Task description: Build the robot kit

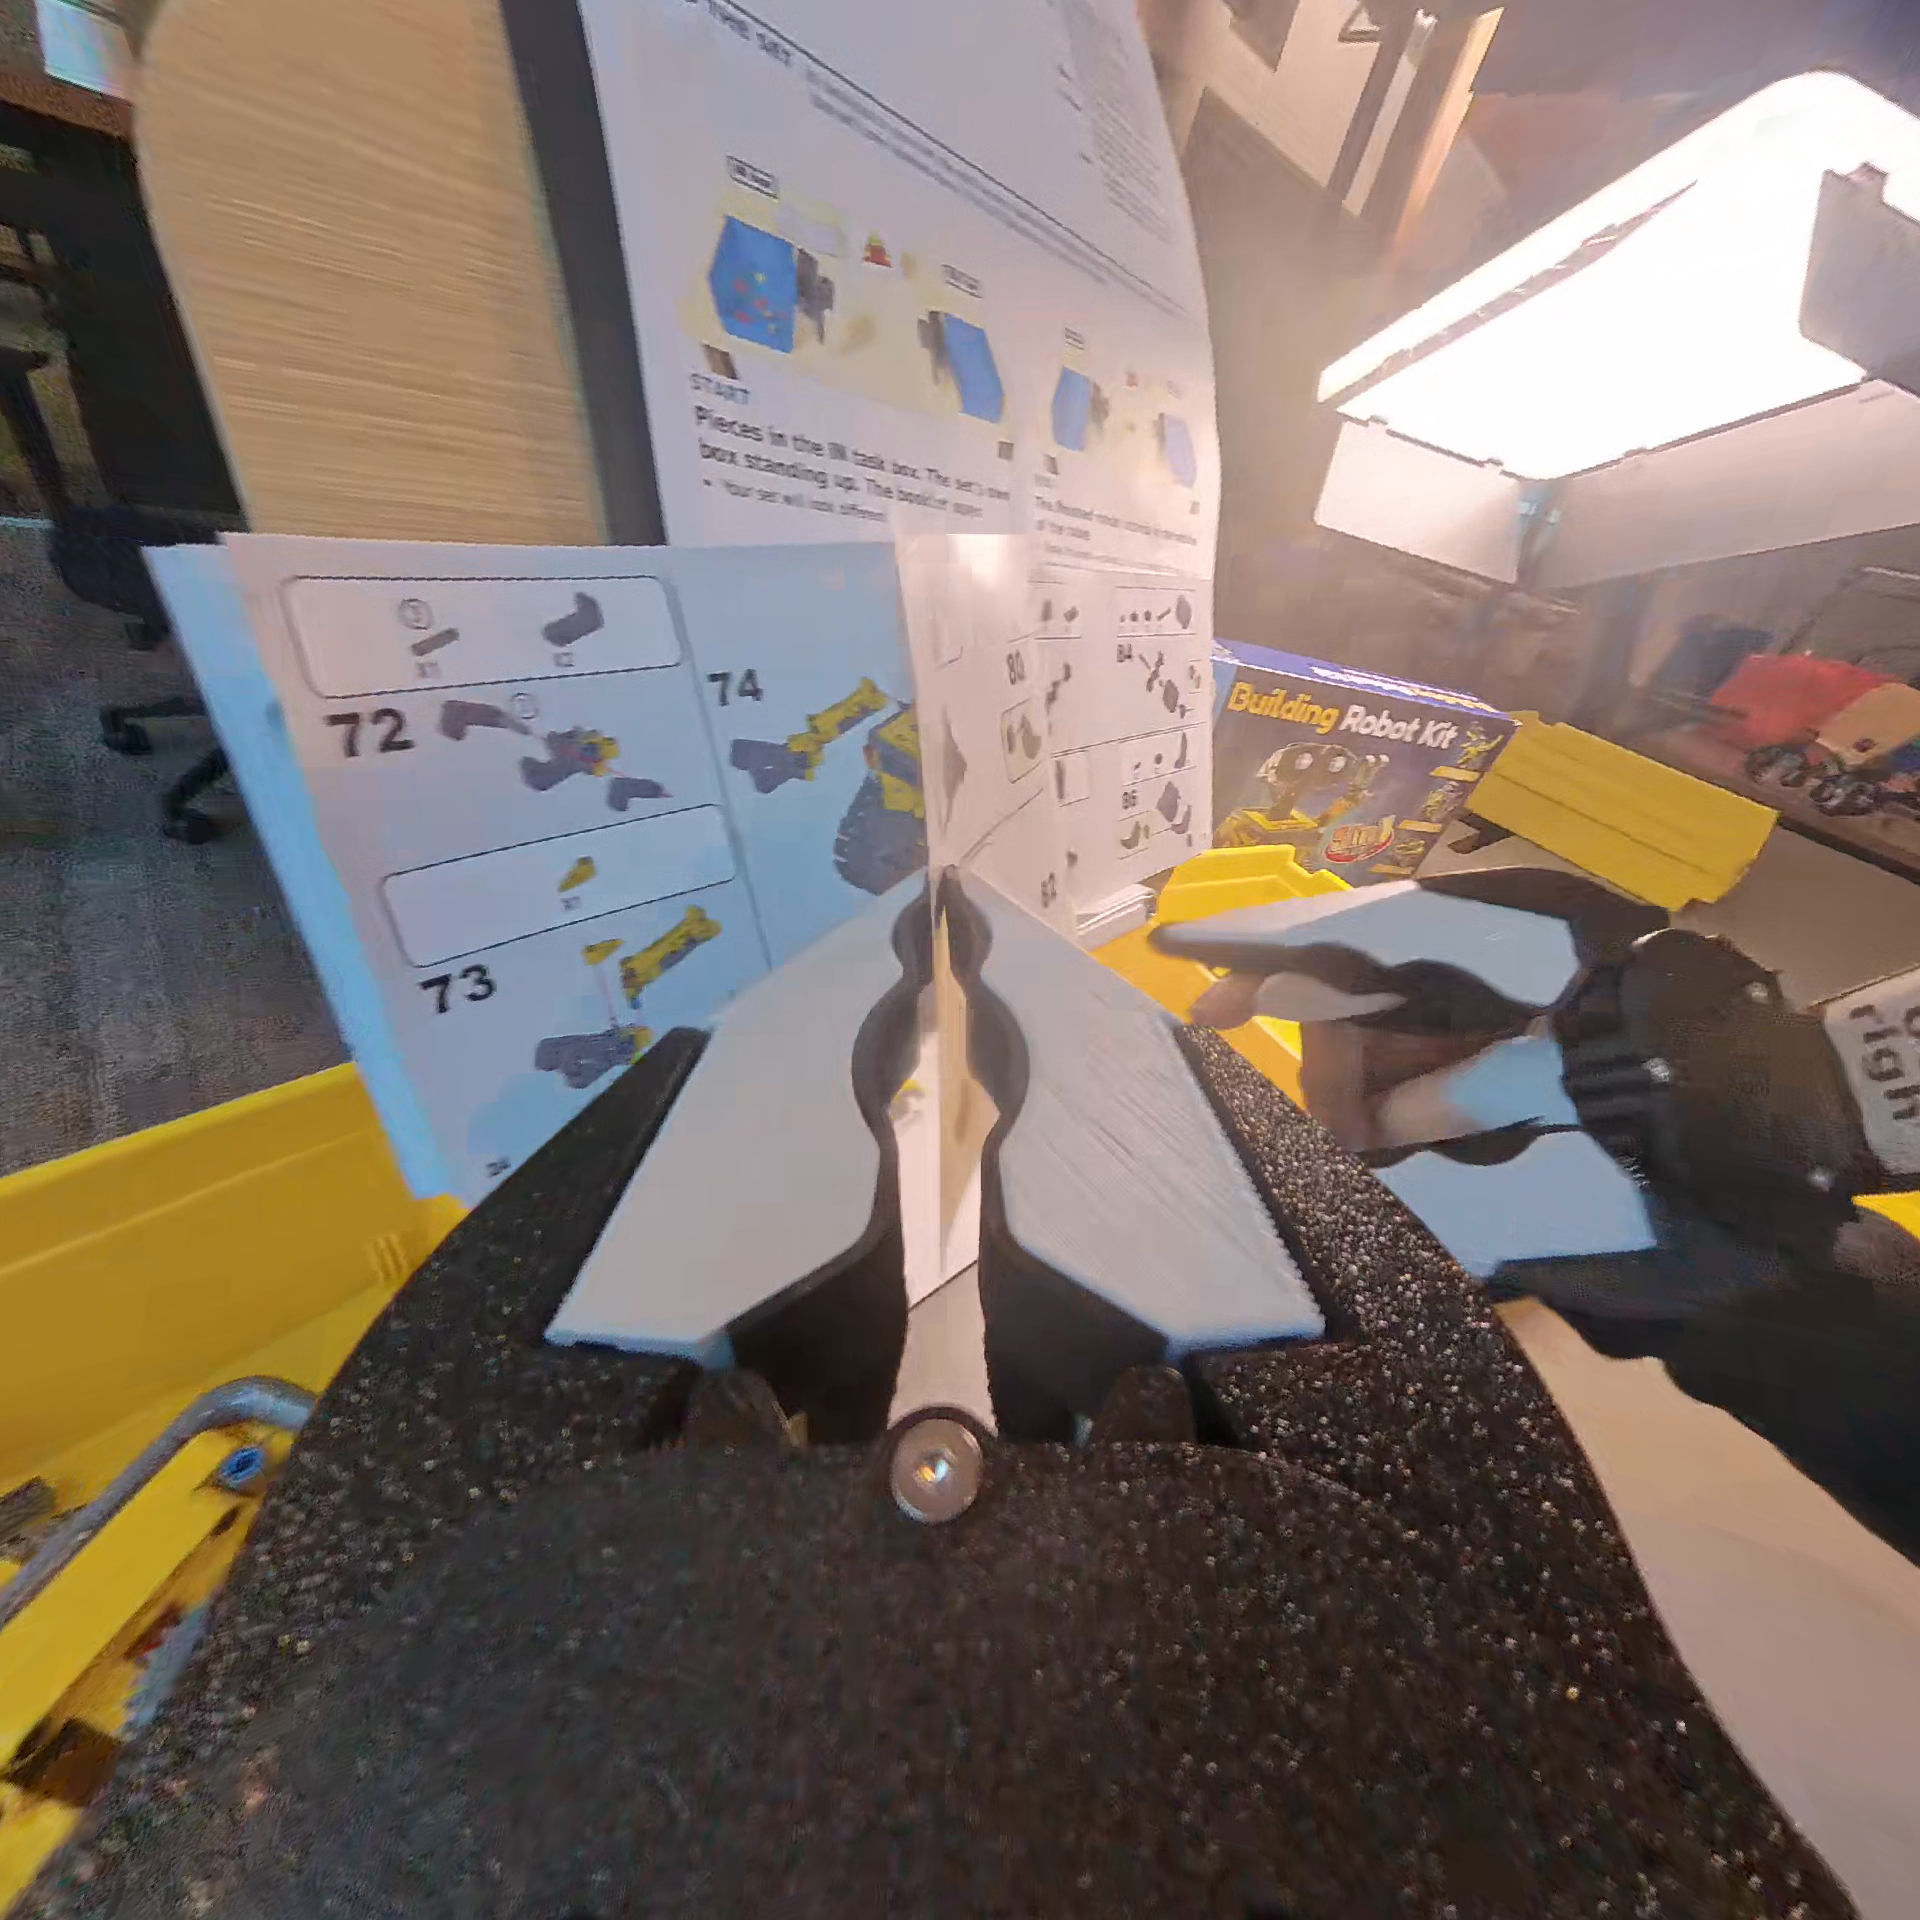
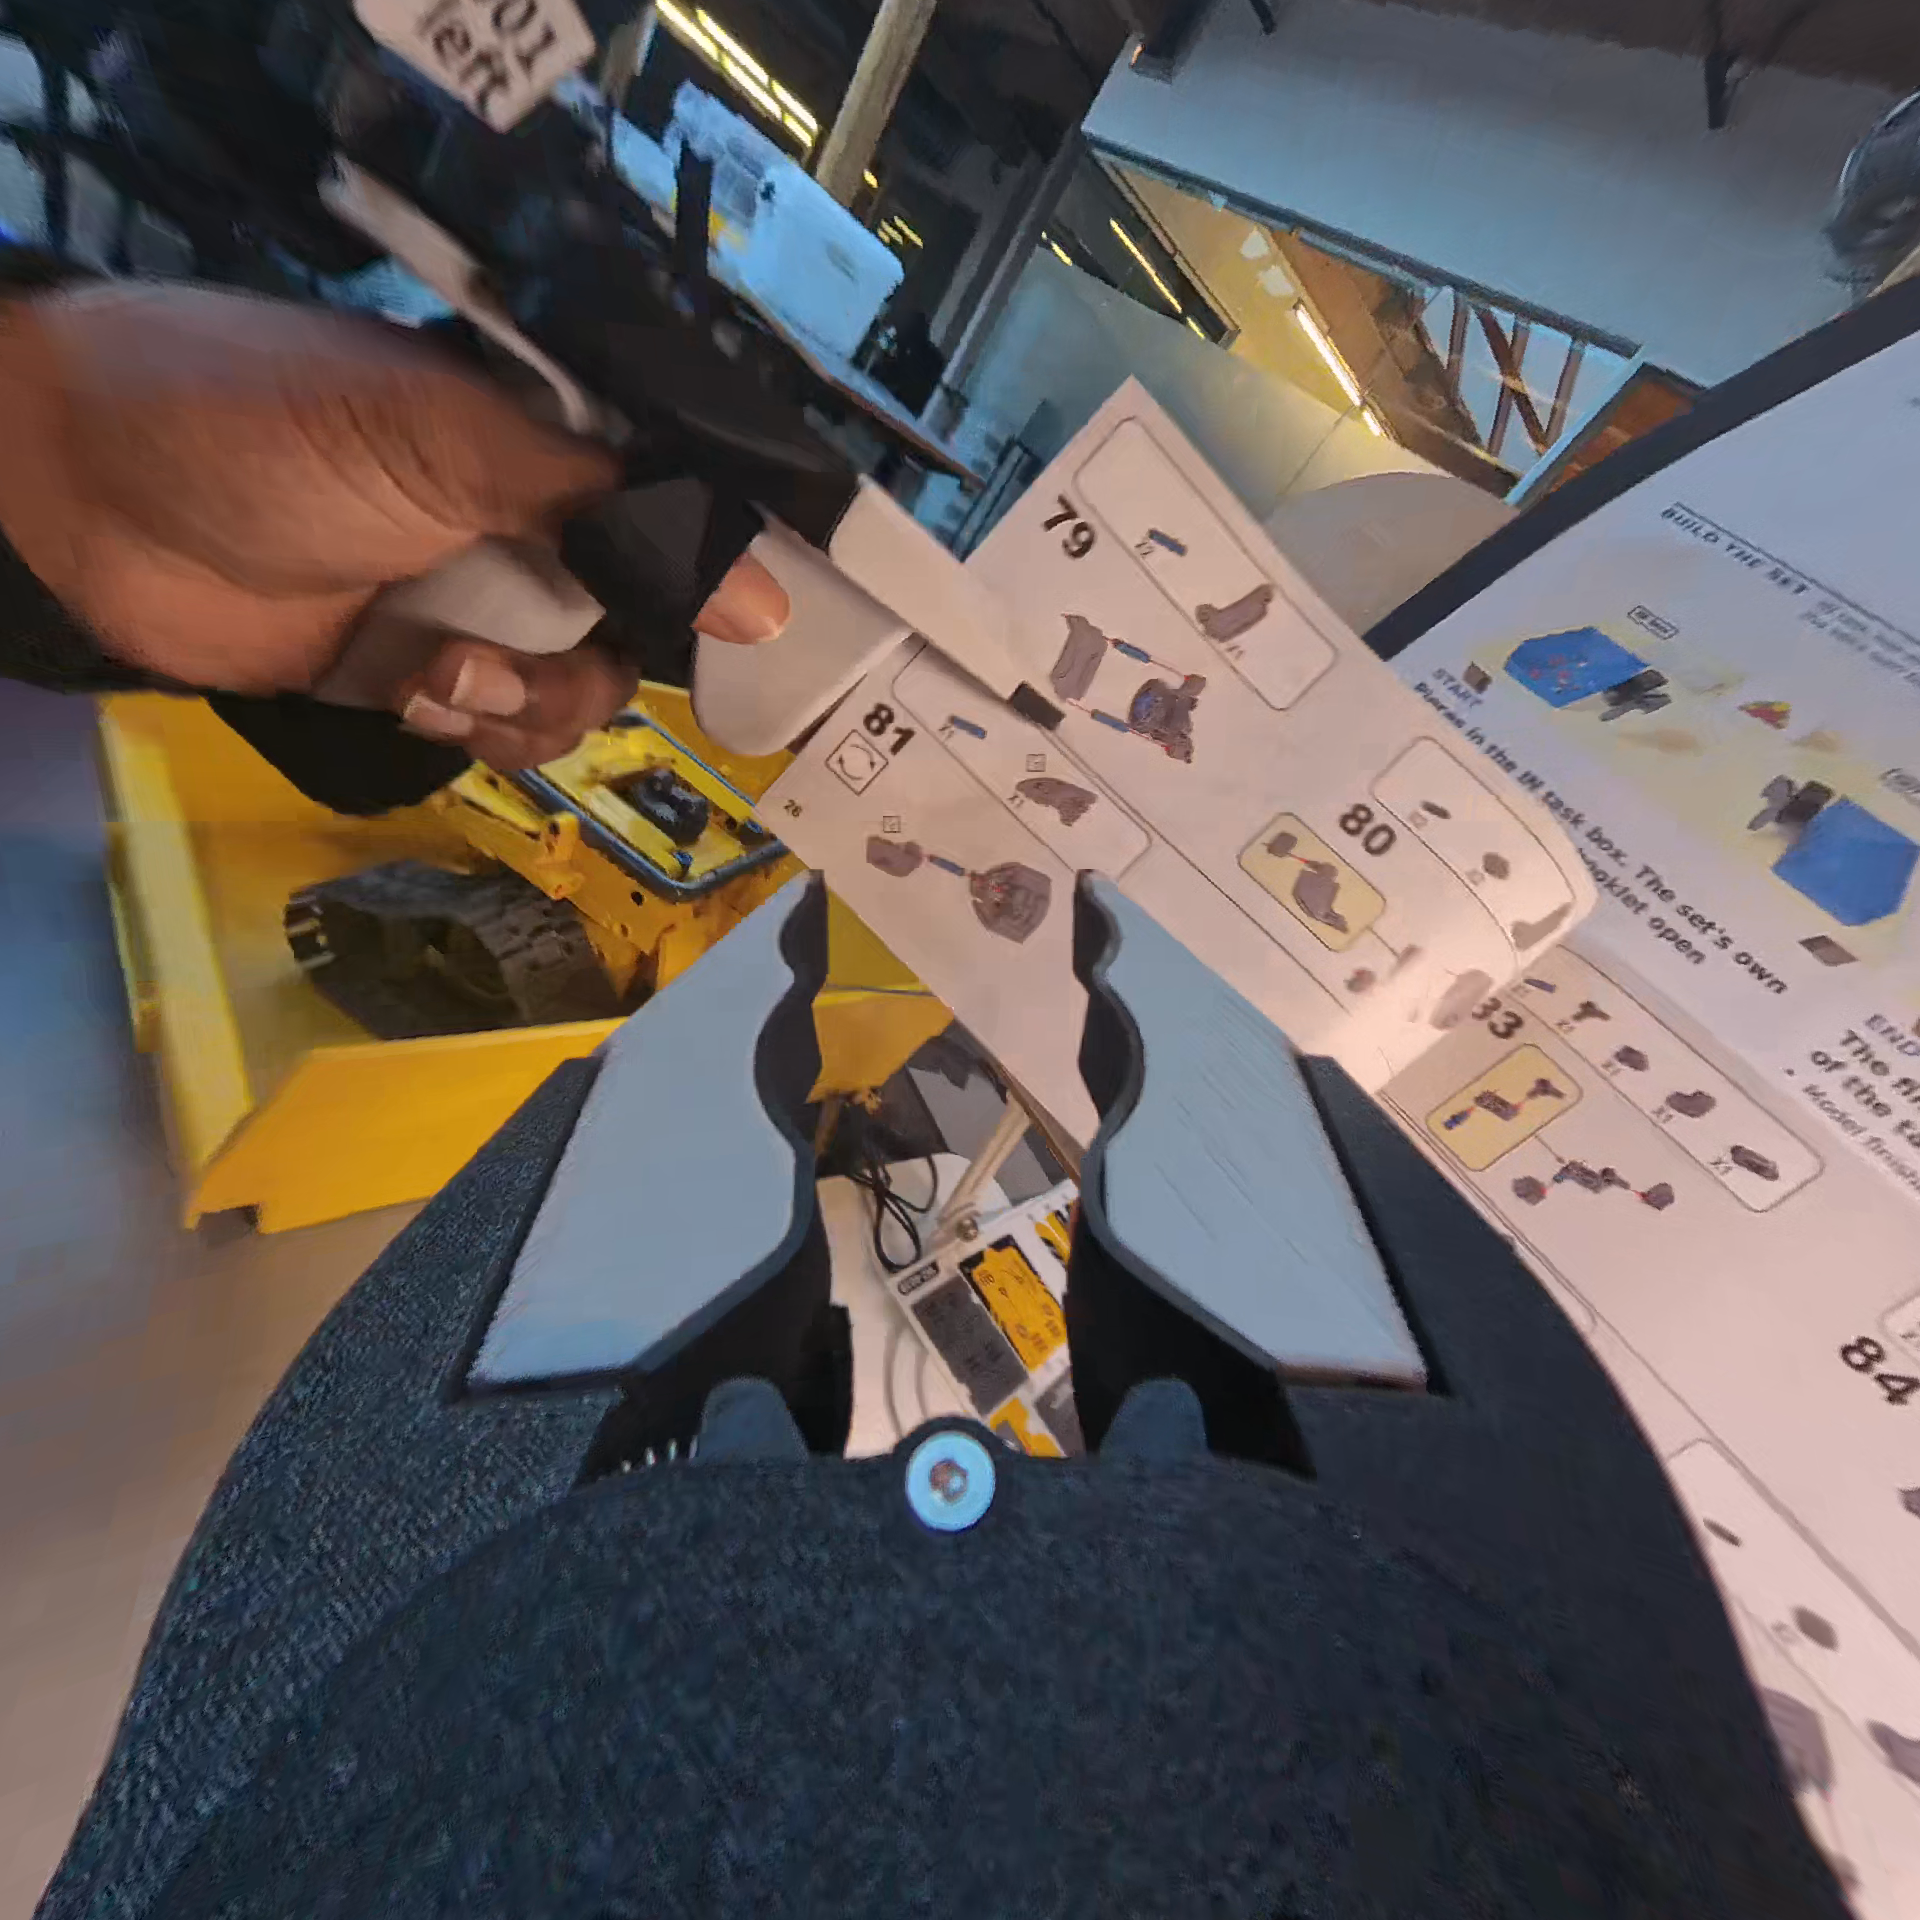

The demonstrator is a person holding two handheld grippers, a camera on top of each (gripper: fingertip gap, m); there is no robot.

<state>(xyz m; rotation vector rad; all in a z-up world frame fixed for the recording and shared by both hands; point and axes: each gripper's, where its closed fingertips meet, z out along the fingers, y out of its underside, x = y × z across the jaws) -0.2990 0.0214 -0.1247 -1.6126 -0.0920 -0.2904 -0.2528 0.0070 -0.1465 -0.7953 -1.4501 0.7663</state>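
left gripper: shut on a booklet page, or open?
Shut. The left gripper pinches one page of the open instruction booklet, its fingertips meeting on the sheet.

Grey tongs (image 1: 940,904), white printed booklet page (image 2: 1195,748), yellow bin (image 2: 364,1122).

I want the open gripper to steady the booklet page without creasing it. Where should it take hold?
Probably the page's free lower edge, from below: it hangs right before the open right gripper, edge toward it. The left gripper pinches the page near its upper part, so stay apart from it.
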